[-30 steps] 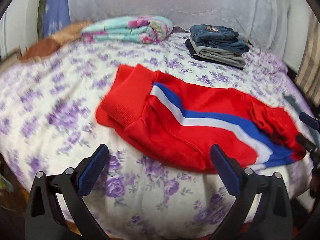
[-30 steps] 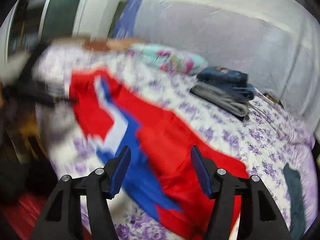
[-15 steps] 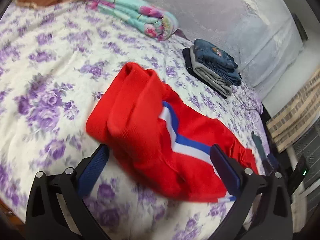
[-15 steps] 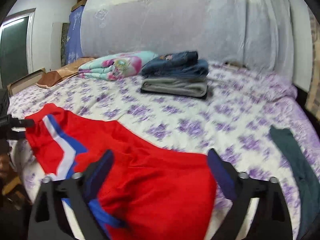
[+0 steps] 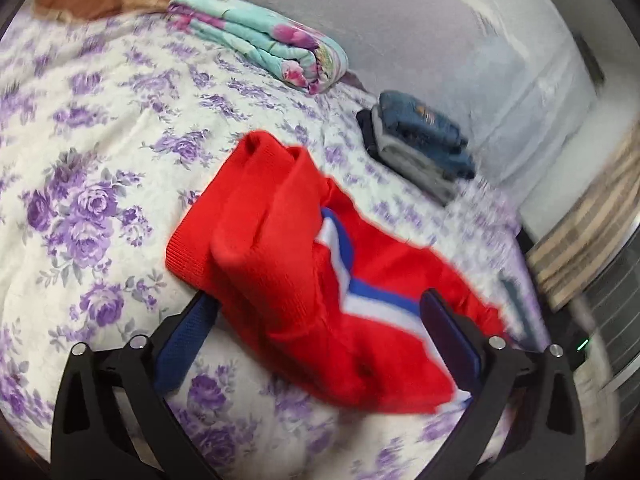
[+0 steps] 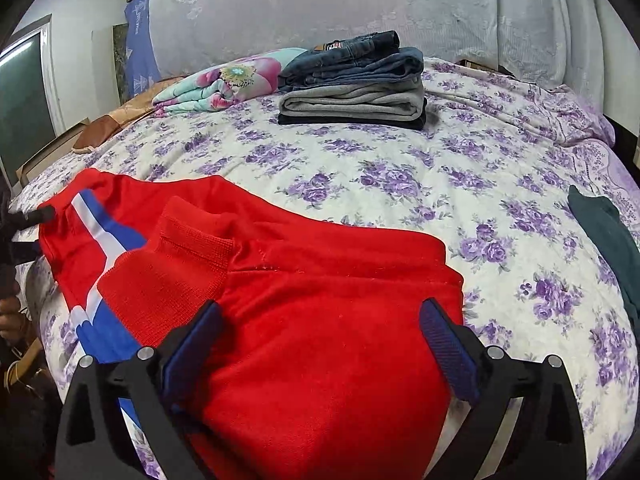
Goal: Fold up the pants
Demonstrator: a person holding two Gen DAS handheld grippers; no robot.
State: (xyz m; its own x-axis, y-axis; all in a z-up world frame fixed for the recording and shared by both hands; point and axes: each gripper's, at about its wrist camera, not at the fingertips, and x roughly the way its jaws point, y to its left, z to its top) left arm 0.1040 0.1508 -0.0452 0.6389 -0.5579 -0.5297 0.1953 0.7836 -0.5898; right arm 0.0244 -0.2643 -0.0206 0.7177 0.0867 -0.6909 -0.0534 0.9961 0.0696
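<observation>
Left wrist view: the left gripper hovers low over the near edge of the bed, its blue-padded fingers spread wide and holding nothing. Between and just beyond them lie the red pants, with a white and blue side stripe running along one leg. The ribbed cuffs point away toward the middle of the bed. The cloth is bunched and rumpled here, not flat. Farther back sit a folded floral blanket and a stack of folded clothes.

Right wrist view: the right gripper is also spread open and empty, poised over the broad red panel of the pants, which fills the space between its fingers. One ribbed cuff lies doubled back over the body of the garment, so the legs seem to have been brought across once. The striped end reaches toward the left edge of the bed, where a dark tip of the other tool shows. A dark green garment lies well apart at the right.

As a judgement, the task is partway done: a first rough fold is in, but the pile wants smoothing and at least one more fold before it matches the neat stack behind.
</observation>
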